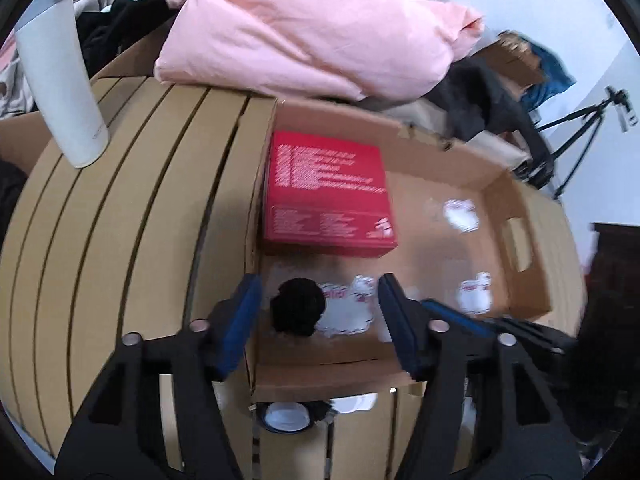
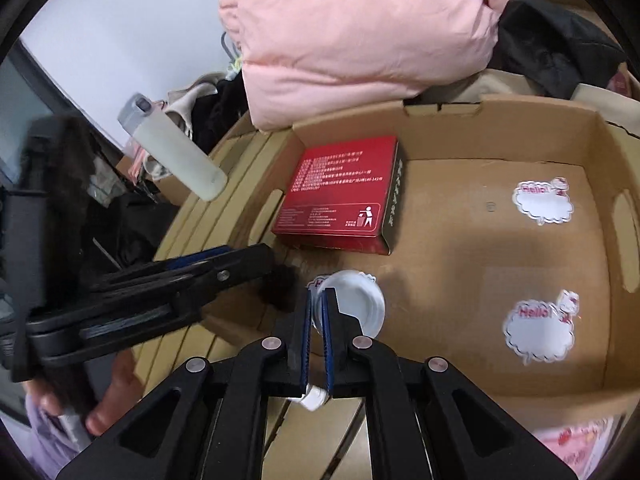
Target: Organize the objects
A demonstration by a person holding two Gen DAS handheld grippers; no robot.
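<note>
Two jaws: left gripper [image 1: 320,320] released above black ball [image 1: 298,306]; right gripper [image 2: 317,328] grasping white cup [image 2: 356,308]

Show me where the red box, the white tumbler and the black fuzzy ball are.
red box [image 2: 336,188]: right wrist view, middle of its printed top face.
white tumbler [image 1: 60,92]: left wrist view, middle of its body.
black fuzzy ball [image 1: 298,306]: left wrist view, centre of the ball.

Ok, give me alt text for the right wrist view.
The right gripper is shut on a white cup over an open cardboard box holding a red box. The left gripper reaches in beside it.
</note>
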